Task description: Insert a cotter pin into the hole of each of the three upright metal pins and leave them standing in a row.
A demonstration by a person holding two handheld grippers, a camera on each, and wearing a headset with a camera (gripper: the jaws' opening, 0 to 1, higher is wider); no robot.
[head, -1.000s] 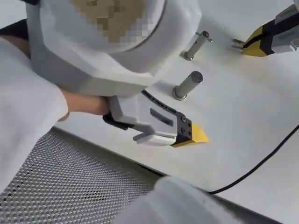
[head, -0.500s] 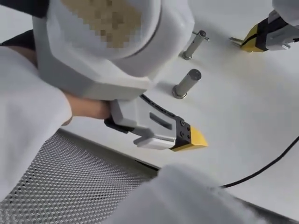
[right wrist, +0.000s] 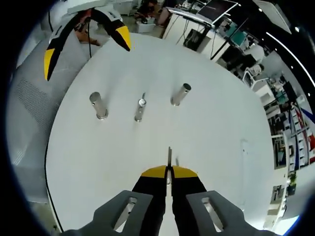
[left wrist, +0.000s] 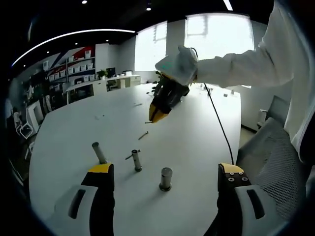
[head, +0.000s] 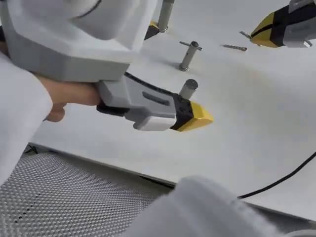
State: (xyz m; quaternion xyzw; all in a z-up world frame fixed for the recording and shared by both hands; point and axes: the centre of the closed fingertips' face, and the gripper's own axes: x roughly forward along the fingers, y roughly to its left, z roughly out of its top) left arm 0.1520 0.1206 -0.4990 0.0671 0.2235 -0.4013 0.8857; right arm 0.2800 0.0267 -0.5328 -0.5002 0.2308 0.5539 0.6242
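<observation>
The right yellow-tipped gripper (right wrist: 169,173), at the far right, is pinched tight on a thin metal cotter pin (right wrist: 169,153). The left yellow-tipped gripper (head: 198,116) gapes wide and empty beside the nearest of three upright grey metal pins (right wrist: 98,104) on the white table (right wrist: 123,157).

Insp. note: you have no legible txt, label, brand or no. in any view. Left gripper (head: 200,117) and right gripper (right wrist: 169,172) housings read plain. Wall graphic (left wrist: 64,59) in bkgd is too blurred to read.
</observation>
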